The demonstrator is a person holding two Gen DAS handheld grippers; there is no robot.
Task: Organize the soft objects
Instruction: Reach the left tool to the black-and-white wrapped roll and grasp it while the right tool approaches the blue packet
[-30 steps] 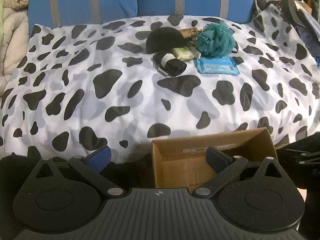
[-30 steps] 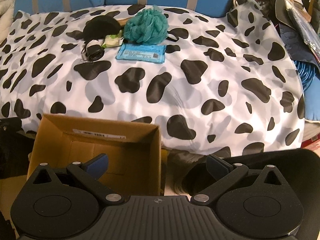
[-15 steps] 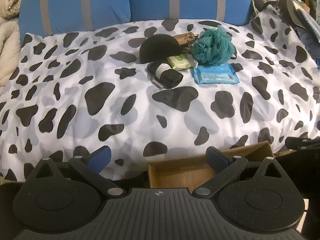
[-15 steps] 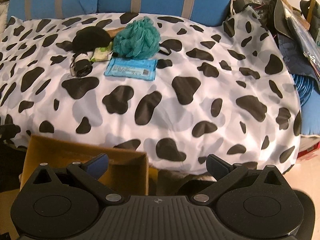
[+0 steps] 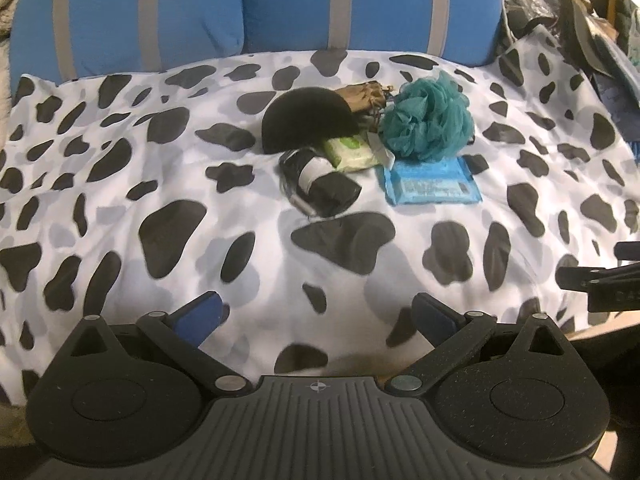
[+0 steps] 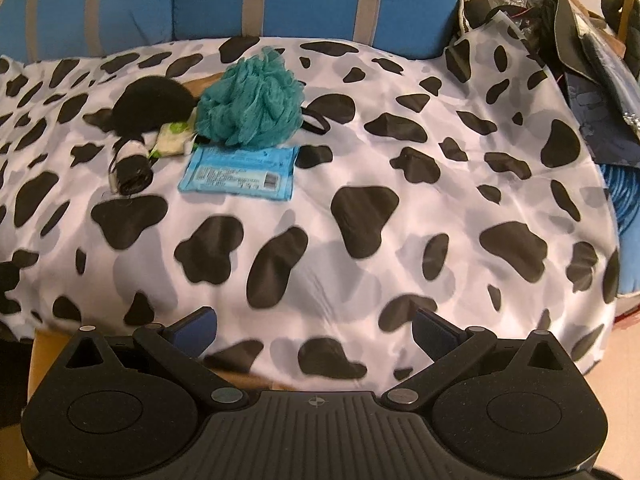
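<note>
A small pile lies far back on the cow-print cover (image 5: 160, 200): a teal bath pouf (image 5: 426, 118) (image 6: 250, 106), a blue flat wipes pack (image 5: 432, 184) (image 6: 240, 174), a green-white wipes pack (image 5: 350, 154) (image 6: 172, 144), a black roll with a white band (image 5: 320, 184) (image 6: 130, 168), a black domed cushion (image 5: 308, 120) (image 6: 154, 104) and a brown pouch (image 5: 364, 96). My left gripper (image 5: 318, 314) and right gripper (image 6: 314, 326) both stand open and hold nothing, well short of the pile.
Blue cushions with grey stripes (image 5: 280, 8) back the cover. Clutter of bags and dark cloth (image 6: 580, 40) fills the right. A strip of the cardboard box (image 6: 36, 344) shows at the lower left of the right wrist view. The other gripper's edge (image 5: 600, 280) shows at right.
Both grippers have risen and moved forward over the cover. The cardboard box has slipped almost out of both views below, and the pile looks nearer.
</note>
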